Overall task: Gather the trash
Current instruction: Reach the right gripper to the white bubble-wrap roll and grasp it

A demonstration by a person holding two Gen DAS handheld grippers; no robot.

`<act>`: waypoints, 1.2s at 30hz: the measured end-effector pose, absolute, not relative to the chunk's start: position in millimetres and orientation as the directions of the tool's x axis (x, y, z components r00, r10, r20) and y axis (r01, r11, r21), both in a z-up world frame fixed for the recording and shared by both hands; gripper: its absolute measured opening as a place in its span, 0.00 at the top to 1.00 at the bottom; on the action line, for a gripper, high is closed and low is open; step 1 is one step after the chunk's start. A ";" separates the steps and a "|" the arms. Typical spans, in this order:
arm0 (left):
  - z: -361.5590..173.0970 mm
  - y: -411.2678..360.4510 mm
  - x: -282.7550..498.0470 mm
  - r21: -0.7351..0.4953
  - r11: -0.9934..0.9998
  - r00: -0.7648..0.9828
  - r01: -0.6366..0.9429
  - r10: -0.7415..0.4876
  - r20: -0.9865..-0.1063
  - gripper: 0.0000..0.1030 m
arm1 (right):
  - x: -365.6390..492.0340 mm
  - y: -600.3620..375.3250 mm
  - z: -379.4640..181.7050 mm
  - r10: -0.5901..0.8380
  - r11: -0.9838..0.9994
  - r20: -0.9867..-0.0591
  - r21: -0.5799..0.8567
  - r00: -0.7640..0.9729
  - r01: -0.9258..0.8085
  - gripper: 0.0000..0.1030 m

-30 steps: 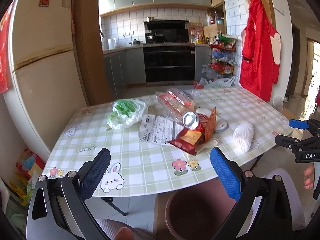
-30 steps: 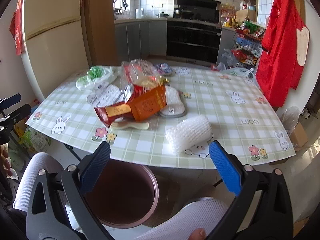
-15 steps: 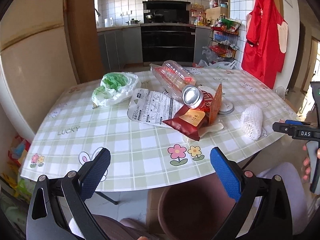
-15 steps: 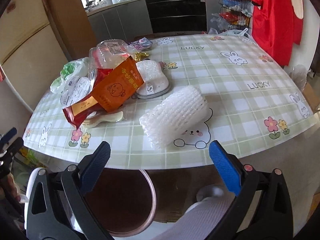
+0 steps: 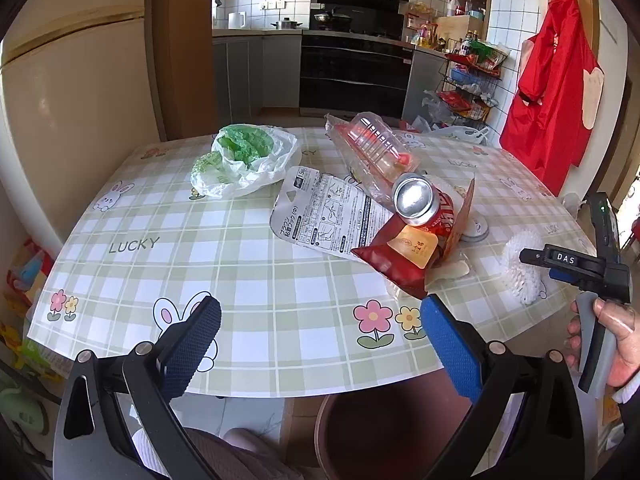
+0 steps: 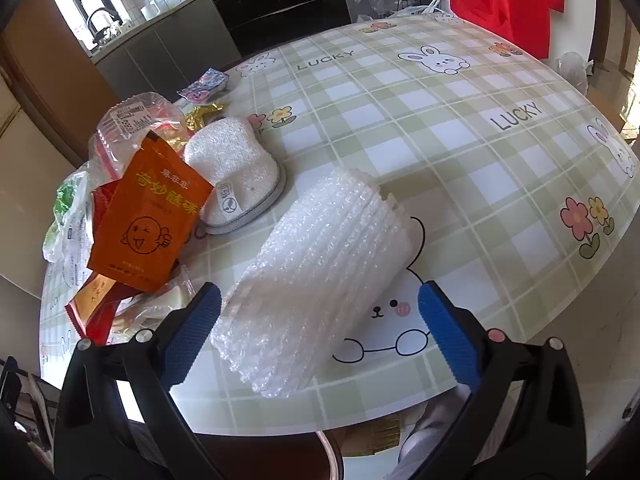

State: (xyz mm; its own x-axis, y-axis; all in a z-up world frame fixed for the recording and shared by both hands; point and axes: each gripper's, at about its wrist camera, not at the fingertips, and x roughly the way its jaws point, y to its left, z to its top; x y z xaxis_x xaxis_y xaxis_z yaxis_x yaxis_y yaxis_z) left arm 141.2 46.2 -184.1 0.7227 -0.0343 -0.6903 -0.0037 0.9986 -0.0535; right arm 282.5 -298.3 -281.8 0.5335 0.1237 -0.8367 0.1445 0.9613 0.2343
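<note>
Two views, one shift: both tongs now sit closer to the table than a second ago, the right ones far closer.

Left wrist view, change: the left tongs [image 5: 320, 336] have come forward and low over the near edge of the table [image 5: 248, 264]; the litter heap fills more of the picture than before.
Left wrist view, state: jaws wide apart, nothing between them.
Left wrist view, trash: a drink can [image 5: 420, 204] lies on a dark red snack bag [image 5: 400, 260], beside a printed white card [image 5: 324, 216]; a plastic bag with green contents [image 5: 244, 156] lies further back left. All of it is well ahead of the pads.
Left wrist view, bin: a brown bin [image 5: 384, 432] stands under the table edge, just below the tongs.
Left wrist view, other hand: the right hand [image 5: 612, 344] holds its tool over the white foam net [image 5: 520, 272].

Right wrist view, change: the right tongs [image 6: 318, 328] have dropped toward the foam net [image 6: 316, 284], which has grown from a small roll to the main thing in view.
Right wrist view, state: jaws fully spread, gripping nothing.
Right wrist view, relation: the net lies on the table between the two pads, its near end level with them; touching or not, I cannot tell.
Right wrist view, neighbours: an orange packet [image 6: 148, 216] and a white sponge pad [image 6: 236, 168] lie to the left, apart from the net.
Meaning: the net looks like the first piece to be taken; closing is probably the next step.
</note>
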 end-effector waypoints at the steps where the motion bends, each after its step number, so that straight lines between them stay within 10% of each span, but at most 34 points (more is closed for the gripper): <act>1: -183.3 44.8 143.5 -0.052 0.999 0.723 0.004 -0.039 -0.690 0.05 | 284.8 -297.0 -284.1 0.122 0.963 -0.841 0.229 0.528 0.144 0.06; 13: -177.9 11.5 179.6 -0.059 0.991 0.703 0.117 -0.124 -0.700 0.07 | 287.9 -290.1 -295.5 0.297 0.933 -0.832 0.358 0.468 0.044 0.18; 21: -174.7 -46.8 220.6 -0.029 0.945 0.657 0.326 -0.248 -0.711 0.39 | 281.0 -286.8 -286.0 0.311 0.942 -0.814 0.331 0.491 -0.049 0.42; 36: -209.7 -116.1 314.2 0.044 0.888 0.550 0.457 -0.244 -0.798 0.55 | 277.2 -296.8 -272.4 0.305 0.950 -0.781 0.287 0.544 -0.121 0.47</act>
